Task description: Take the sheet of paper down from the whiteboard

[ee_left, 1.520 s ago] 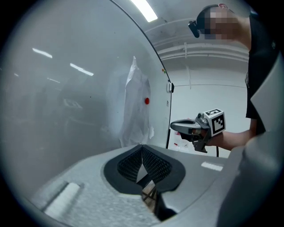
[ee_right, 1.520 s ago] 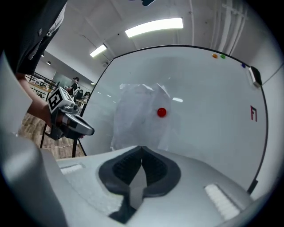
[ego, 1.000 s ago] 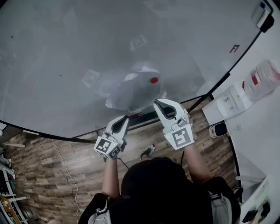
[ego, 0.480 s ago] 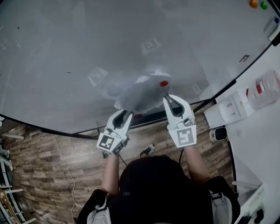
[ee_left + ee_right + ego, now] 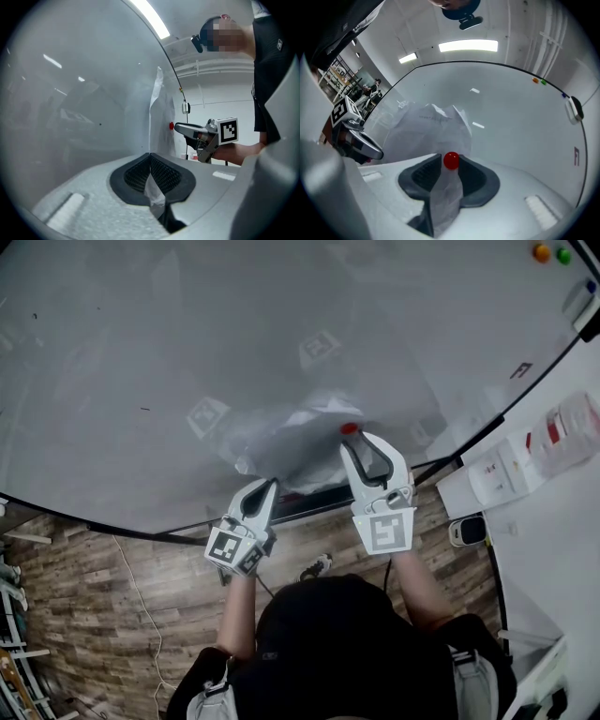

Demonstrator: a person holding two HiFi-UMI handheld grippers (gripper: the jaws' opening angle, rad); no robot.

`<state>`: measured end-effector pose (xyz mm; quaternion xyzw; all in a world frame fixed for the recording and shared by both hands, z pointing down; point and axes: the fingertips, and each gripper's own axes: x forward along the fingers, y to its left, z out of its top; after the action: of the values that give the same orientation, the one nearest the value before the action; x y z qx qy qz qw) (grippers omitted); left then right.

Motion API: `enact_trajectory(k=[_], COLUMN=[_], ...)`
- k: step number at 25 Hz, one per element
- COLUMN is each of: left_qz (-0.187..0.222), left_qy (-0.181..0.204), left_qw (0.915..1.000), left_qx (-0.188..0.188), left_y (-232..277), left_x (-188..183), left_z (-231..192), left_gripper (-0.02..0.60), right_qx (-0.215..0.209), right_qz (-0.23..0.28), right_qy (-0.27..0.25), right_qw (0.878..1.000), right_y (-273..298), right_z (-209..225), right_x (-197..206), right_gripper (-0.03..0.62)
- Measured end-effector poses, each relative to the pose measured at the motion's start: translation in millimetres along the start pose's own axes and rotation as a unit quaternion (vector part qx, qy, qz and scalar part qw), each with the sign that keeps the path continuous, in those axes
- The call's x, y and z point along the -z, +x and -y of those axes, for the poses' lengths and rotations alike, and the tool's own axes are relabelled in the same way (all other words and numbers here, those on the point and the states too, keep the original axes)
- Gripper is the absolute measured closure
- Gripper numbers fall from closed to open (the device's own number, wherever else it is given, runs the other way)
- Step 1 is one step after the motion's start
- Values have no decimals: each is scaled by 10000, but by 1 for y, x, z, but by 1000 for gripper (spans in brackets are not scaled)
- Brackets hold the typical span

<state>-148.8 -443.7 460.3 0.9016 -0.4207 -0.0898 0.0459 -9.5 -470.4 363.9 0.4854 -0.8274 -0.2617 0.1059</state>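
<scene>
Sheet of paper [image 5: 291, 442] hangs crumpled against the lower part of the whiteboard [image 5: 187, 334], just above the board's dark bottom edge and somewhat right of its middle, and both grippers have hold of it. The left gripper [image 5: 261, 491] comes up from below at the sheet's lower left corner. In its own view the left gripper [image 5: 151, 157] has its black pads pressed together on a thin fold of the sheet [image 5: 161, 117], which rises edge-on from the jaws and stands a little off the board.

The right gripper [image 5: 361, 442] holds the sheet's right side, higher up than the left one. Its own view shows the right gripper [image 5: 450, 161] with its pads closed on a strip of paper [image 5: 431, 126] that runs down between them, and a round red magnet [image 5: 451, 160] sits right at the tips (whether the pads squeeze the magnet itself I cannot tell). From the head view the red magnet [image 5: 349, 428] lies at the sheet's upper right edge, just beyond the right jaws. Between the two grippers the sheet bulges and wrinkles. An orange magnet [image 5: 542, 252] and a green magnet [image 5: 563, 254] sit side by side near the board's top right corner, well apart from the sheet.
</scene>
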Motion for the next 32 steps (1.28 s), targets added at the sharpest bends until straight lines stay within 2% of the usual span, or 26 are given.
enact_trajectory(k=[5, 18, 28, 32], left_qz=[3, 28, 115, 93], left_qy=[11, -87, -427, -196], left_qw=[10000, 9998, 9986, 9997], left_qx=[76, 166, 281, 143], left_y=[0, 7, 12, 13], left_x=[2, -3, -8, -7], left_z=[0, -3, 2, 0], left_gripper=[569, 568, 566, 568], right_qx=[198, 327, 349, 337], right_qz=[61, 141, 234, 231], right_qy=[-290, -305, -285, -217], right_qw=[9994, 9989, 9987, 9989], right_y=[5, 16, 16, 15], right_z=[2, 2, 4, 4], right_x=[-4, -3, -3, -1], right_gripper=[465, 454, 461, 461])
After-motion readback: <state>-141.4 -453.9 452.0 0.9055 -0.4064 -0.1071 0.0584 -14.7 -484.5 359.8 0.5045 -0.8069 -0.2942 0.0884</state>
